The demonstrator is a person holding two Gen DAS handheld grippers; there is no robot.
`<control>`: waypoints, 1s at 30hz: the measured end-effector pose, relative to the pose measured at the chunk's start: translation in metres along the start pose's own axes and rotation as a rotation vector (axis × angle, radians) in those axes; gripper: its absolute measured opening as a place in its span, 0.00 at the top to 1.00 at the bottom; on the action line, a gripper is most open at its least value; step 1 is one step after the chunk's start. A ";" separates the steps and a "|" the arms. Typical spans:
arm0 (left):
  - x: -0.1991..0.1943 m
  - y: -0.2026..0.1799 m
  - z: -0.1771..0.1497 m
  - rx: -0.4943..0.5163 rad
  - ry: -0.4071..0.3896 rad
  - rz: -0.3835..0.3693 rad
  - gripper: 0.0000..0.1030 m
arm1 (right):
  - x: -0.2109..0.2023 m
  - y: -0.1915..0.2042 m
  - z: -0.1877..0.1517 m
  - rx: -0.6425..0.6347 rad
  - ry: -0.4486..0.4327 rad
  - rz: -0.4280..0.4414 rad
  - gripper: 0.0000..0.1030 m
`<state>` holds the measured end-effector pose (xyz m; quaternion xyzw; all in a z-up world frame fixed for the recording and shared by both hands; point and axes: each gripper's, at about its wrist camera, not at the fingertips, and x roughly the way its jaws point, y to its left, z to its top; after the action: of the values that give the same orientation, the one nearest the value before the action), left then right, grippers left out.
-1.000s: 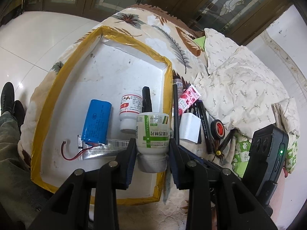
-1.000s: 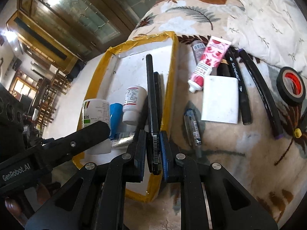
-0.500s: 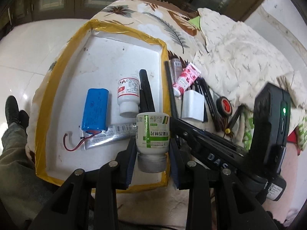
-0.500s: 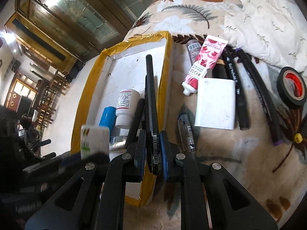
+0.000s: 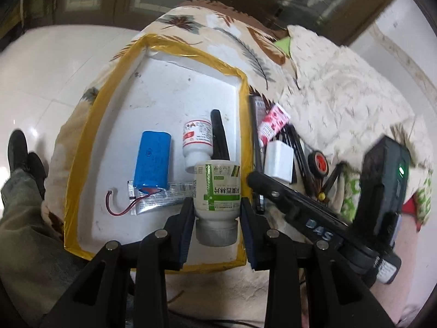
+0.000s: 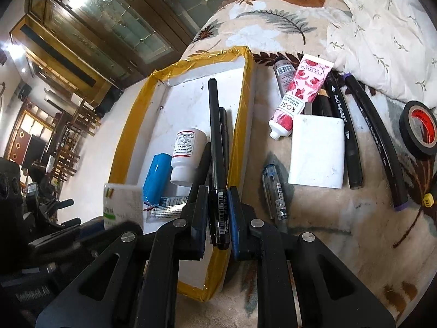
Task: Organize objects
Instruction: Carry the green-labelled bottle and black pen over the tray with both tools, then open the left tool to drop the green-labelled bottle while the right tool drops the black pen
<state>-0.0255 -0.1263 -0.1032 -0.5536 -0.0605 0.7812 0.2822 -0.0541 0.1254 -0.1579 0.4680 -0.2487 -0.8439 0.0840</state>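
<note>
So far the tray (image 5: 82, 147) near the bed's edge holds a battery (image 5: 152, 161), a small bottle (image 5: 197, 142) and a foil tube (image 5: 161, 199), while the left gripper (image 5: 217, 218) fingers clamp a white bottle (image 5: 217, 191) over it, the right gripper (image 6: 217, 218) fingers clamp a black pen (image 6: 217, 147), and the hand cream (image 6: 297, 95), charger (image 6: 316, 153) and tape roll (image 6: 419, 131) wait on the blanket (image 6: 314, 246).

Left wrist camera: close, looks down over white foam tray with yellow tape rim (image 5: 79, 147). Right wrist camera: close, looks down from tray's right side. Both see tray (image 6: 128, 139), blue round battery (image 5: 153, 161).

White tiled floor (image 5: 54, 63), glass-fronted wooden cabinets (image 6: 90, 24), wooden chairs (image 6: 68, 139)
</note>
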 end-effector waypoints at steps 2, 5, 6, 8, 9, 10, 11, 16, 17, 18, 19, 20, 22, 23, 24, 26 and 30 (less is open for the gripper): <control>-0.004 0.005 0.004 -0.031 -0.025 -0.015 0.68 | -0.008 -0.001 0.001 0.009 -0.032 -0.001 0.87; -0.013 0.010 0.014 -0.042 -0.079 0.028 0.68 | -0.019 0.008 0.008 -0.027 -0.062 0.015 0.87; -0.012 0.015 0.019 -0.061 -0.078 0.032 0.68 | -0.020 0.011 0.009 -0.040 -0.064 0.018 0.87; -0.006 0.027 0.026 -0.090 -0.067 0.029 0.68 | -0.016 0.017 0.013 -0.043 -0.050 0.034 0.87; -0.003 0.030 0.028 -0.099 -0.059 0.039 0.68 | -0.012 0.018 0.015 -0.033 -0.041 0.045 0.87; 0.000 0.035 0.030 -0.111 -0.051 0.042 0.68 | -0.008 0.018 0.016 -0.030 -0.034 0.047 0.87; 0.003 0.038 0.031 -0.119 -0.049 0.041 0.68 | -0.002 0.020 0.018 -0.037 -0.026 0.035 0.87; 0.016 0.048 0.039 -0.137 -0.049 0.065 0.68 | 0.020 0.021 0.021 -0.040 0.006 0.008 0.87; 0.017 0.049 0.039 -0.134 -0.052 0.070 0.68 | 0.023 0.021 0.022 -0.047 0.011 0.002 0.87; 0.017 0.050 0.040 -0.132 -0.059 0.071 0.68 | 0.026 0.022 0.023 -0.052 0.014 -0.006 0.87; 0.018 0.053 0.041 -0.137 -0.063 0.068 0.68 | 0.027 0.023 0.023 -0.054 0.016 -0.013 0.87; 0.019 0.057 0.041 -0.150 -0.062 0.062 0.68 | 0.028 0.023 0.023 -0.058 0.018 -0.012 0.87; 0.021 0.063 0.042 -0.175 -0.068 0.027 0.68 | 0.032 0.025 0.025 -0.065 0.026 -0.024 0.87; 0.022 0.065 0.041 -0.182 -0.074 0.015 0.68 | 0.034 0.024 0.026 -0.060 0.032 -0.025 0.87; 0.025 0.064 0.041 -0.177 -0.076 0.012 0.68 | 0.035 0.025 0.026 -0.060 0.033 -0.024 0.87; 0.030 0.065 0.039 -0.174 -0.076 0.009 0.68 | 0.038 0.025 0.026 -0.067 0.036 -0.041 0.87; 0.033 0.064 0.037 -0.143 -0.120 0.072 0.68 | 0.043 0.022 0.027 -0.053 0.044 -0.051 0.87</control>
<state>-0.0898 -0.1545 -0.1429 -0.5264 -0.1131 0.8162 0.2095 -0.1018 0.0994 -0.1676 0.4902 -0.2125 -0.8415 0.0802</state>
